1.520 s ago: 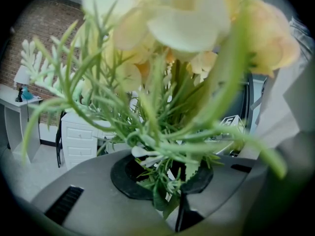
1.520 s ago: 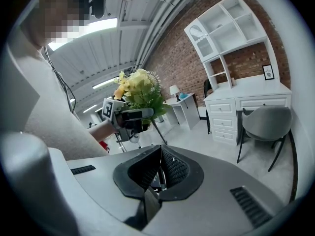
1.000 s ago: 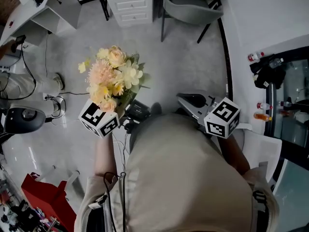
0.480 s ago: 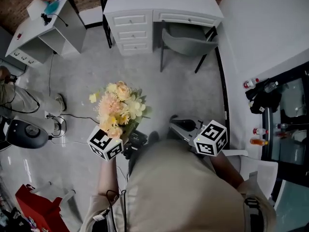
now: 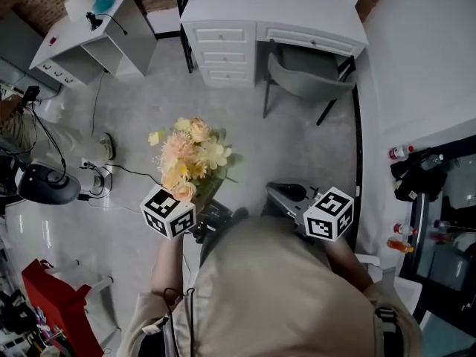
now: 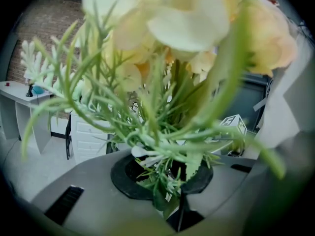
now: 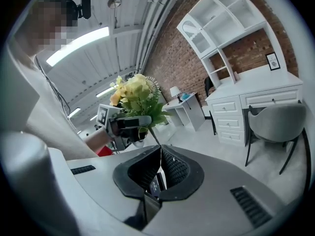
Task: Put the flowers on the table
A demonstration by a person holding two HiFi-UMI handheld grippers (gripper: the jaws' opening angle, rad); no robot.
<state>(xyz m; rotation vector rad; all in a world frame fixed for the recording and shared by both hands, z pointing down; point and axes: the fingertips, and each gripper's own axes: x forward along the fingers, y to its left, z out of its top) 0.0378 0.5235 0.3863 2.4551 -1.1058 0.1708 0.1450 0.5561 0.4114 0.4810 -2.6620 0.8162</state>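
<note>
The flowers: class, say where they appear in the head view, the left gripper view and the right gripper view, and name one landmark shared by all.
Head view: flowers left of centre.
Left gripper view: filling the top and middle, stems running down to bottom centre.
Right gripper view: small, upper left of centre.
Shared landmark: the white desk with drawers.
</note>
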